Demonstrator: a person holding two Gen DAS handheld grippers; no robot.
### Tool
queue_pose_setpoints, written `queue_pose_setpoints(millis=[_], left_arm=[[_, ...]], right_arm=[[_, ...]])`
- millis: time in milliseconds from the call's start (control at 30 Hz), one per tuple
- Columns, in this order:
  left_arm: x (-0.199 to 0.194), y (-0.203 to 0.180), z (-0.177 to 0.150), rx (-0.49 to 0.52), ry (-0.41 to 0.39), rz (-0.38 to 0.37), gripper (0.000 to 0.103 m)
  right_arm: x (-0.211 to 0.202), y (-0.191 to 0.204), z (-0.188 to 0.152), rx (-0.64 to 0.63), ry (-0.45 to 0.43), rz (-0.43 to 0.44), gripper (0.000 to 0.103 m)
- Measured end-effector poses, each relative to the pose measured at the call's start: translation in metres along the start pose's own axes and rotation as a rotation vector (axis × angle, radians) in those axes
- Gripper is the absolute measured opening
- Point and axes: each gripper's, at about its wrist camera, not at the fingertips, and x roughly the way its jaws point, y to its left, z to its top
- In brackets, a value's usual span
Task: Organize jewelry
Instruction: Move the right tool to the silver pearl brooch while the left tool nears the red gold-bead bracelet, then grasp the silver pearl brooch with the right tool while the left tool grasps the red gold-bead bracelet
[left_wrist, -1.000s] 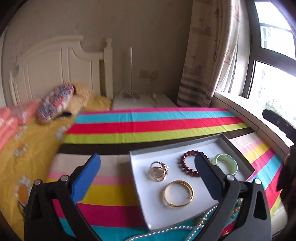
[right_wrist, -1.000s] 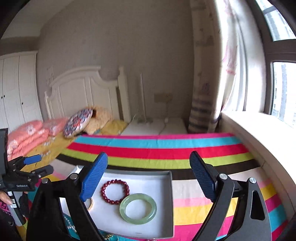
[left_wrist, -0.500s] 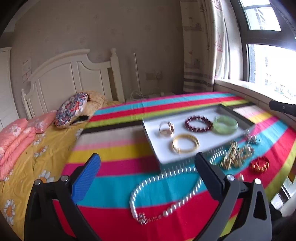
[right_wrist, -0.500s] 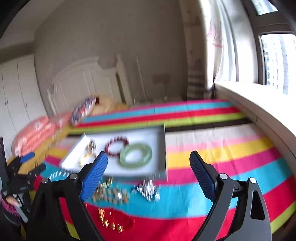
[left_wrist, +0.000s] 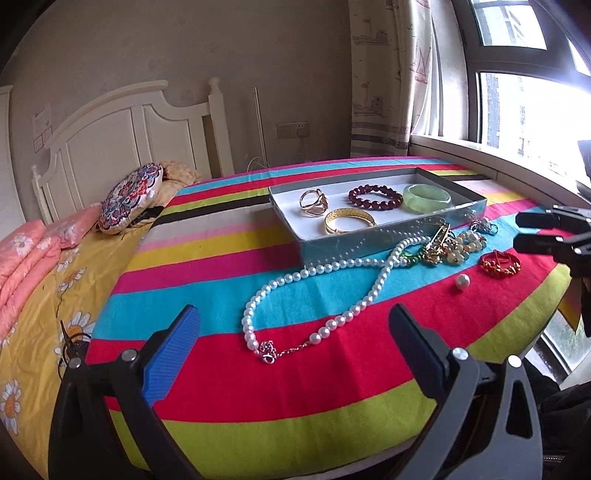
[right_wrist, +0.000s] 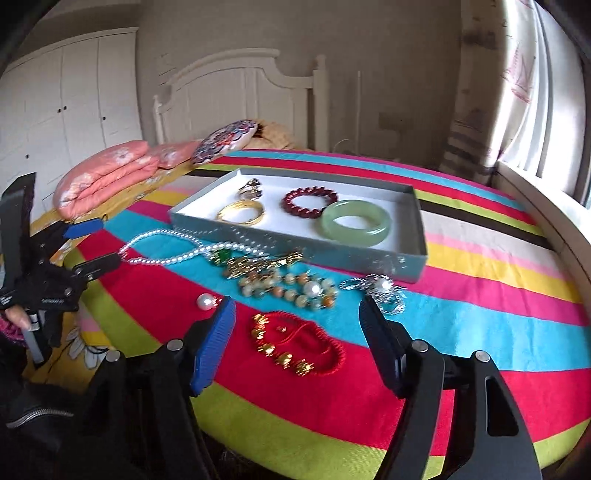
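now the right gripper (right_wrist: 295, 332), jaws just narrowing but empty, hangs over the red bracelet (right_wrist: 297, 345) at lower centre. left gripper (left_wrist: 295, 341) spread above the pearl necklace (left_wrist: 332, 280); next, pinch and carry to the tray (right_wrist: 410, 258)

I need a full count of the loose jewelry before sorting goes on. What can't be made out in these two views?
- Mixed pile below the box: right wrist view is motion-blurred, left wrist view too small; tangled pieces cannot be counted.
- Silver piece: blurred, partly behind the right gripper finger; type unclear.
- Pearl necklace: its far end runs into the pile in both views.
- Ring: too small to tell one from two.
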Motion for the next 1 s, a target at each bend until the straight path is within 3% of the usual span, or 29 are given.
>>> queue_pose_setpoints(millis=[100, 233, 367, 467, 567, 700, 733, 767, 1000], left_arm=[[0.000, 0.002, -0.001, -0.021, 0.001, -0.006, 0.101], [0.002, 0.000, -0.004, -0.025, 0.004, -0.004, 0.101], [0.001, -0.002, -0.005, -0.029, 0.008, -0.029, 0.101], [-0.002, -0.011, -0.002, -0.007, 0.003, -0.066, 0.101], [-0.006, -0.025, 0.001, 0.036, 0.013, -0.139, 0.101], [-0.006, -0.051, 0.007, 0.096, 0.042, -0.297, 0.101], [-0.005, -0.058, 0.008, 0.106, 0.050, -0.332, 0.101], [-0.003, -0.066, 0.011, 0.116, 0.057, -0.365, 0.101], [0.023, -0.111, 0.029, 0.192, 0.106, -0.460, 0.101]], right_arm=[[0.004, -0.010, -0.002, 0.051, 0.005, -0.041, 0.066], [0.014, -0.043, 0.003, 0.176, 0.039, -0.147, 0.051], [0.039, -0.057, 0.011, 0.141, 0.155, -0.192, 0.051], [0.053, -0.066, 0.016, 0.111, 0.211, -0.177, 0.051], [0.061, -0.069, 0.024, 0.055, 0.255, -0.134, 0.051], [0.070, -0.067, 0.030, 0.006, 0.259, -0.059, 0.051], [0.071, -0.067, 0.030, 0.001, 0.258, -0.054, 0.044], [0.070, -0.066, 0.031, -0.002, 0.254, -0.057, 0.039], [0.043, -0.058, 0.013, 0.012, 0.176, -0.126, 0.039]])
